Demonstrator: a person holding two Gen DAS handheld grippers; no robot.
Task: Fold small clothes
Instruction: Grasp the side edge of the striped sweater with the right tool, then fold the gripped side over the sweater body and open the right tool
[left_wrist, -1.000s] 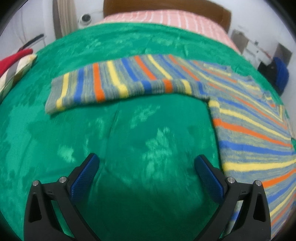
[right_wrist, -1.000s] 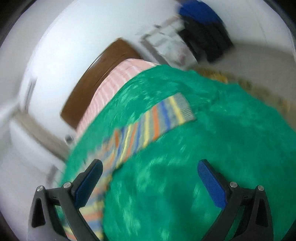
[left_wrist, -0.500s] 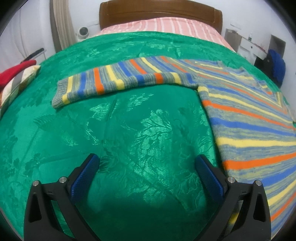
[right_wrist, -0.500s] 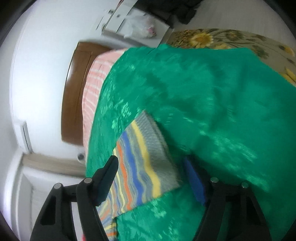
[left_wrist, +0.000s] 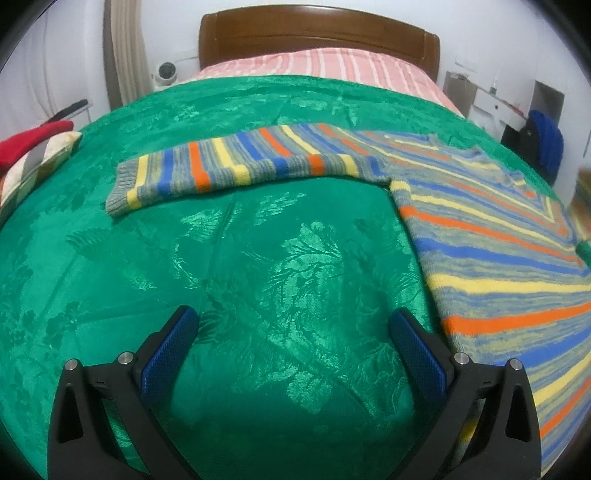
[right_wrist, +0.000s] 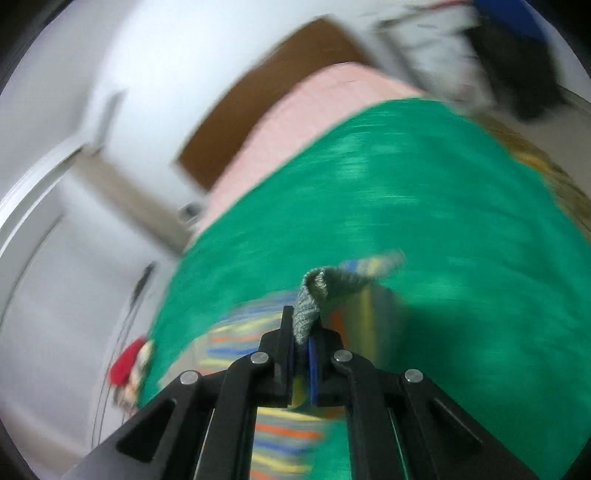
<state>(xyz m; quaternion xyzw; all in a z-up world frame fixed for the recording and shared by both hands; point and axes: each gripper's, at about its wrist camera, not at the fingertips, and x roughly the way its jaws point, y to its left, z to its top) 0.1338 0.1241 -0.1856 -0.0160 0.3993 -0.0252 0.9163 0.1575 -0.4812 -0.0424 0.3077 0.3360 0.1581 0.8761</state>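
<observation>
Right wrist view: right claw (right_wrist: 303, 341), lower centre, clamped on grey cuff (right_wrist: 308, 310) of striped sweater (left_wrist: 491, 258). Left wrist view: left claw (left_wrist: 293, 350) wide open, empty, over green bedspread (left_wrist: 258, 258); sweater spread across frame's right half.

— What do you see past the bed?

— You're facing a dark wooden headboard (left_wrist: 317, 35) against a white wall (left_wrist: 155, 26). Below it lies pink striped bedding (left_wrist: 317, 66), and a green patterned bedspread (left_wrist: 258, 258) covers most of the mattress.

— And to the sides?

— On your left hangs a pale curtain (left_wrist: 123, 55), with a small white camera-like device (left_wrist: 166, 72) near it. On your right stands a white cabinet (left_wrist: 495, 105), with something blue (left_wrist: 546, 144) beside it. The lighting is even and indoor.
</observation>
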